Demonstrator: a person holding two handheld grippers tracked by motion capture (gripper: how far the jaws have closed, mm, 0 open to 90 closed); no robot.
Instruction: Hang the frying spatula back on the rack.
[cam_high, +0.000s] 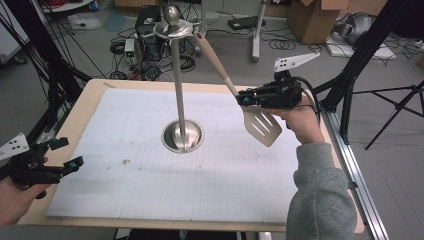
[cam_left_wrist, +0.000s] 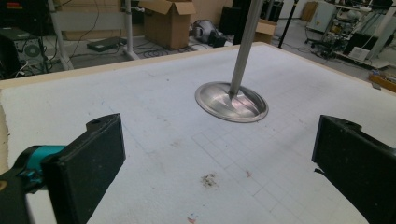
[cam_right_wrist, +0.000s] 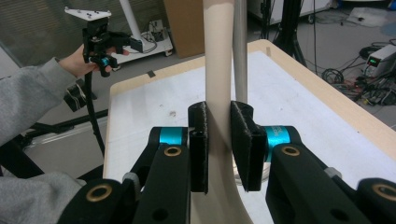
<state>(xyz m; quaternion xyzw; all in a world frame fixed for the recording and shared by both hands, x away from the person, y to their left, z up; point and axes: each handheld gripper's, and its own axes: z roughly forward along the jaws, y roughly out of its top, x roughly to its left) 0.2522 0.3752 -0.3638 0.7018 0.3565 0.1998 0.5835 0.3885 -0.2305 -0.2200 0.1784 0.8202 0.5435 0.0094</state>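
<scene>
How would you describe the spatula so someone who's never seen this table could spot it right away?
Start at the tall steel stand rising from its round base in the middle of the white mat. Just to its right, the right gripper clamps a long beige handle leaning toward the stand's top. That is the spatula, the one thing with a flat slotted blade.

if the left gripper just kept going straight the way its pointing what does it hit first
Most likely the round steel base of the utensil stand, ahead and slightly right of centre between the open jaws of the left gripper. Only bare white mat lies before it, though the gripper's height above the table is hard to judge.
</scene>
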